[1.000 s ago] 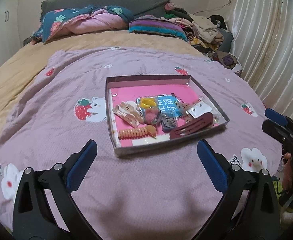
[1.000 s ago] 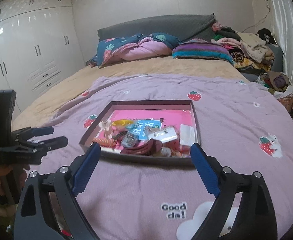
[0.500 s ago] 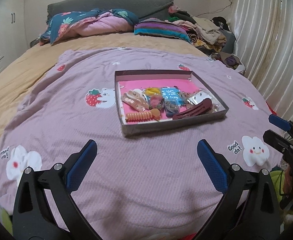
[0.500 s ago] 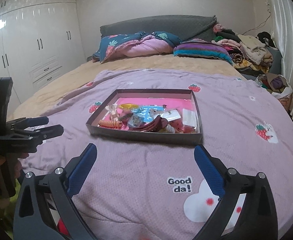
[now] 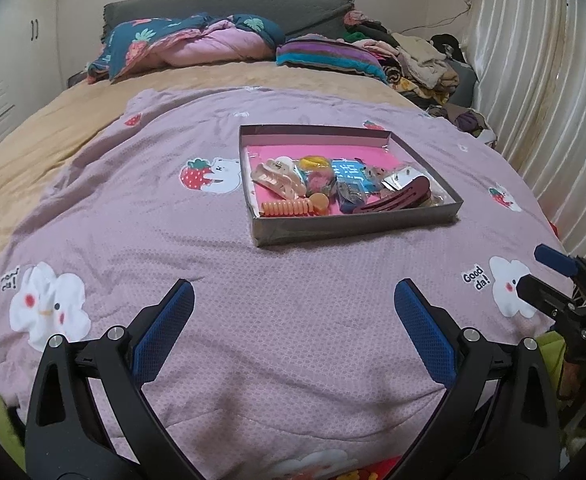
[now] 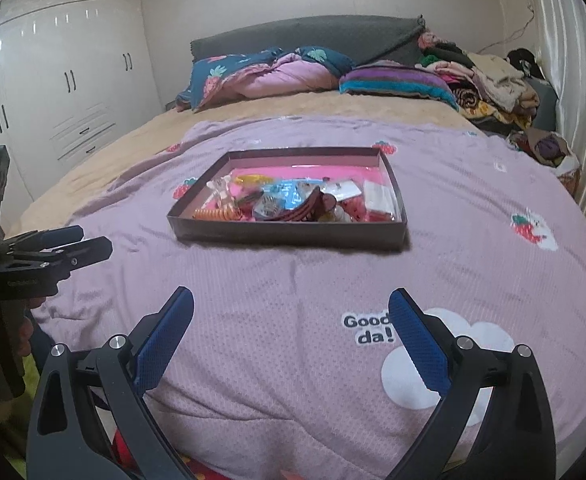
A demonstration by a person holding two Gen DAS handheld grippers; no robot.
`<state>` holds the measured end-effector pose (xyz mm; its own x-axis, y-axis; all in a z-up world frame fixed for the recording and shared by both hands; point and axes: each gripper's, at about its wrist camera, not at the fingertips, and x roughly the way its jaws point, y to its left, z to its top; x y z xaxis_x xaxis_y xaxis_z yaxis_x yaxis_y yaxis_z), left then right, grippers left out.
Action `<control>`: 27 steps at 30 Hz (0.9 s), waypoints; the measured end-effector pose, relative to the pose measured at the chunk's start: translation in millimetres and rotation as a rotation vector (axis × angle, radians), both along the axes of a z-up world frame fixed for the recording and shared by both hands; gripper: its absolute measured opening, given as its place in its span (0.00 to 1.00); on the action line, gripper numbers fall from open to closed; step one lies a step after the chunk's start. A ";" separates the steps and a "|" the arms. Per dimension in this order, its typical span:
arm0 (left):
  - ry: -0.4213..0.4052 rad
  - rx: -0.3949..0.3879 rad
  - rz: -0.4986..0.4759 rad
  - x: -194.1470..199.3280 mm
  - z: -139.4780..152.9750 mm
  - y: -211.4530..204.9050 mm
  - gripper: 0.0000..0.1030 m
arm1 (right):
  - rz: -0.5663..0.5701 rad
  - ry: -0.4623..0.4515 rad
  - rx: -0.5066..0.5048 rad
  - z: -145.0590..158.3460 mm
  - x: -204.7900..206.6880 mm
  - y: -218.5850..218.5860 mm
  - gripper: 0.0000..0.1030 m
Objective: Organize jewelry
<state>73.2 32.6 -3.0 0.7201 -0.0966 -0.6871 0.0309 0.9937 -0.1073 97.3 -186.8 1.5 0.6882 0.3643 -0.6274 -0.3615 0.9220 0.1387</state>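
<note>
Left gripper [image 5: 293, 300] spread wide over quilt's [image 5: 173, 240] near edge; tray [image 5: 353, 224] of hair clips mid-quilt.

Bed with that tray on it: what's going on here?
A person holds a two-finger gripper in each hand over a purple quilt. The left gripper and right gripper are both open and empty. A shallow tray of hair clips and small accessories sits ahead, untouched.

lilac quilt [image 5: 221, 264] | striped pillow [image 5: 329, 58] | clothes pile [image 6: 489, 80] | wardrobe [image 6: 61, 92]
</note>
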 end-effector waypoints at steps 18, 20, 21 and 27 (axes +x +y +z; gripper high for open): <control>0.005 0.000 -0.005 -1.5 0.0 -4.1 0.91 | -0.009 0.002 0.007 0.1 -0.5 -3.7 0.95; 0.003 0.000 -0.006 -2.0 0.3 -4.5 0.91 | -0.011 0.003 0.008 -0.2 -0.7 -4.2 0.95; 0.002 -0.002 -0.005 -2.0 0.4 -4.2 0.91 | -0.011 0.004 0.008 -0.3 -0.6 -4.4 0.95; 0.001 -0.002 -0.001 -2.4 1.5 -4.4 0.91 | -0.013 0.008 0.010 -0.8 -0.1 -5.6 0.95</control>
<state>70.9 28.2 -1.5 0.7194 -0.0990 -0.6875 0.0319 0.9934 -0.1098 97.3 -192.5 0.7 0.6882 0.3613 -0.6292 -0.3485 0.9252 0.1502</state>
